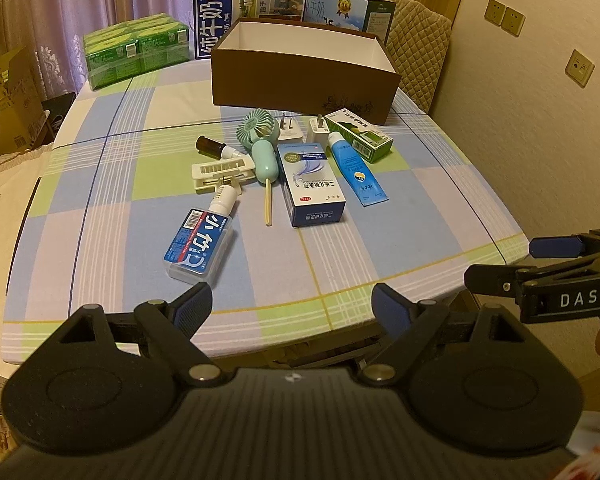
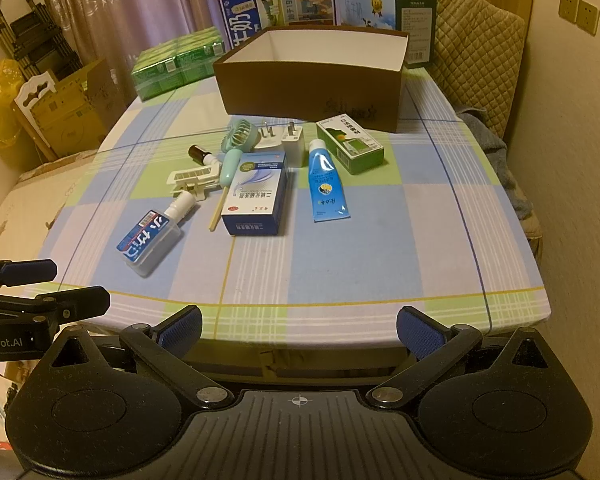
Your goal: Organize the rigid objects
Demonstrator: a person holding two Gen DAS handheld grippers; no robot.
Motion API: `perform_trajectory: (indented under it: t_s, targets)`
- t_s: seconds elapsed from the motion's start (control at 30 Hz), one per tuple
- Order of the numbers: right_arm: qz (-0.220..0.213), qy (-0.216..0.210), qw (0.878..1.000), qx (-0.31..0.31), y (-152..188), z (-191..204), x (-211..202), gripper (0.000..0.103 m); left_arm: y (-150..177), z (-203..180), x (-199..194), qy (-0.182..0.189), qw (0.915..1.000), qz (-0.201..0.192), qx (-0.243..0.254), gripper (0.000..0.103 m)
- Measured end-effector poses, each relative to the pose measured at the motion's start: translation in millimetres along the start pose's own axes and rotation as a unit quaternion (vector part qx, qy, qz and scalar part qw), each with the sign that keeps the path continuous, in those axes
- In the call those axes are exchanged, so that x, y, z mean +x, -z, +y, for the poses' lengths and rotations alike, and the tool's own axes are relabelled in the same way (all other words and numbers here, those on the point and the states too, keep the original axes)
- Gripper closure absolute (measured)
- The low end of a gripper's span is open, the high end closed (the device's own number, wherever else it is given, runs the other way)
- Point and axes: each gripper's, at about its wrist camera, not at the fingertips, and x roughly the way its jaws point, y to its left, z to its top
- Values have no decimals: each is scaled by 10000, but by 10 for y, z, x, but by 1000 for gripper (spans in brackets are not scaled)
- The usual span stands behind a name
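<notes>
**Both grippers wide open at the table's near edge**

The left gripper (image 1: 292, 304) and right gripper (image 2: 300, 326) hold nothing. Small items cluster mid-table: white-and-blue medicine carton (image 1: 313, 184), blue tube (image 1: 355, 169), clear floss case (image 1: 198, 246), mint handheld fan (image 1: 260, 148). The open brown cardboard box (image 1: 300, 80) stands behind them, green packs (image 1: 136, 50) beside.

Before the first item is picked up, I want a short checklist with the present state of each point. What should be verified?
1. Left gripper open and holding nothing: ok.
2. Right gripper open and holding nothing: ok.
3. Brown box open on top, visible inside looks bare: ok; its floor: cannot tell.
4. Floss case is the nearest item, lying apart from the white and blue carton: ok.
5. Small fan free to lift: not ok, it lies crowded among the white clip and chargers.
6. Both grippers at the near table edge, not over the items: ok.
</notes>
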Motion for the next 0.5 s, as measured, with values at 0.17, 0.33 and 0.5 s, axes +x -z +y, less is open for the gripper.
perform_trajectory:
  t_s: [0.17,0.33,0.5]
  targets:
    - [0,-6,10000,2,-4,-1,13,2,1,-2,-1,-3,10000,0,-2,19]
    - [5,-11,10000,6,16,2,5,2,1,-3,1,-10,10000,1,-4,19]
    - [37,-16,10000,30,-84,1,87,2,-2,7,21,-9,10000,9,-6,19]
